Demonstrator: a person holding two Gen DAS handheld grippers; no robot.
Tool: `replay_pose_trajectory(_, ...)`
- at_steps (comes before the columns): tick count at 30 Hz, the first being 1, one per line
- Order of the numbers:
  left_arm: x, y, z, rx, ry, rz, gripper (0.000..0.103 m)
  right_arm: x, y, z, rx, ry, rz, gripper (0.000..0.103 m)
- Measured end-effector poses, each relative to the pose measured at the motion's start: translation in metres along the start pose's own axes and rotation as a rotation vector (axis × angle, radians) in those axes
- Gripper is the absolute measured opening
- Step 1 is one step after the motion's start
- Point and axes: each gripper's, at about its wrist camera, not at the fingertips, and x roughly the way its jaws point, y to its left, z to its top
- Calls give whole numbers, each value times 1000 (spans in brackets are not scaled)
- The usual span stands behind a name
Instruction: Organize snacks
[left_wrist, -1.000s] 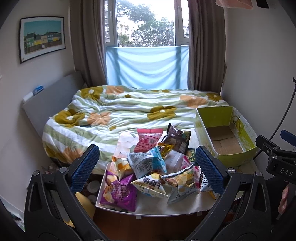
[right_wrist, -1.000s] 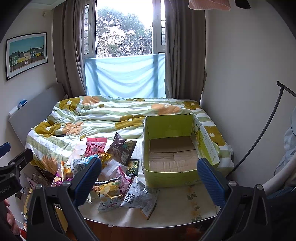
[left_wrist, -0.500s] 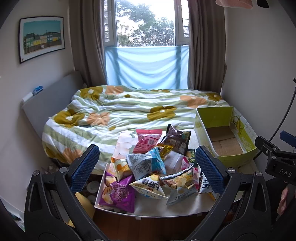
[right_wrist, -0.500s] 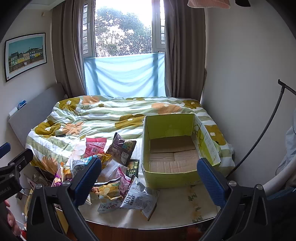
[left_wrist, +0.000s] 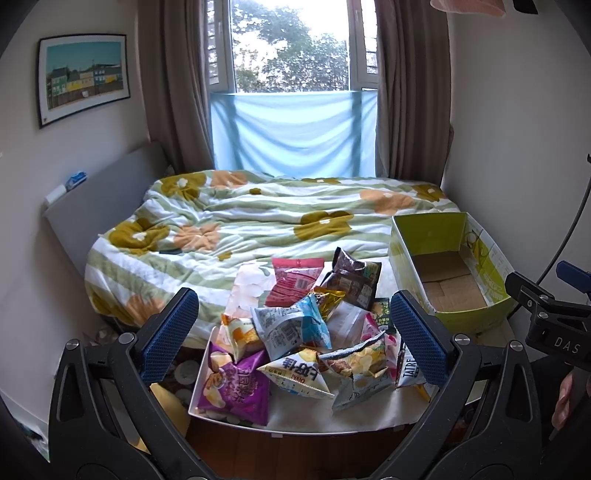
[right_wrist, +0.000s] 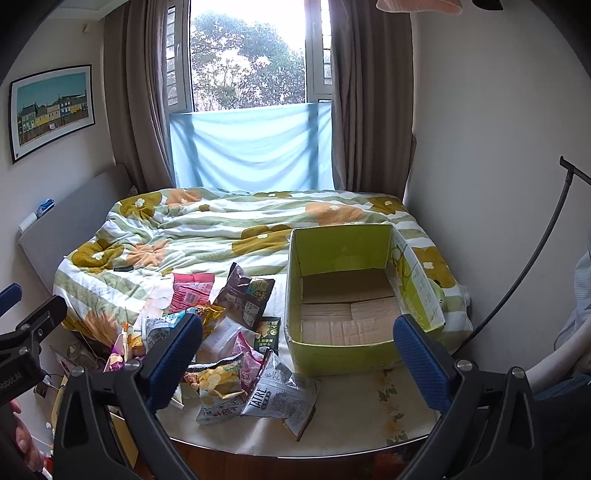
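A pile of several snack bags (left_wrist: 295, 332) lies on a white table (left_wrist: 351, 421) at the foot of the bed; it also shows in the right wrist view (right_wrist: 221, 332). Among them are a purple bag (left_wrist: 236, 387), a pink bag (left_wrist: 293, 284) and a dark bag (right_wrist: 245, 295). An empty green cardboard box (right_wrist: 343, 291) stands to the right of the pile, also in the left wrist view (left_wrist: 447, 269). My left gripper (left_wrist: 291, 334) is open above the pile. My right gripper (right_wrist: 295, 354) is open and empty, above the table's front.
A bed with a flowered quilt (left_wrist: 258, 221) lies behind the table, under a curtained window. A grey headboard (left_wrist: 99, 206) runs along the left wall. A black cable or stand (right_wrist: 532, 266) leans by the right wall. Wooden floor shows below the table's front edge.
Both views have shifted only slightly; the pile sits a little lower in the left wrist view. Both grippers stay open and nothing has been taken hold of.
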Motion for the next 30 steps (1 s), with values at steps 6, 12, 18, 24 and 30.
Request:
replay_pose_trajectory(6, -1, 0, 0, -2, -1, 0, 102, 0, 6, -2, -4, 1, 4, 103)
replay_pose_trajectory(12, 4, -3, 3, -1, 8, 0, 102, 2, 6, 0, 2, 7, 8, 103)
replay_pose_trajectory(18, 6, -4, 3, 1, 10, 1, 102, 4, 3, 0, 5, 10, 10, 103)
replay_pose_trajectory(24, 7, -5, 2, -4, 12, -1, 102, 4, 4, 1, 5, 10, 9, 103)
replay_pose_trajectory(30, 7, -5, 0, -4, 10, 1, 102, 4, 2, 2, 6, 10, 10, 103)
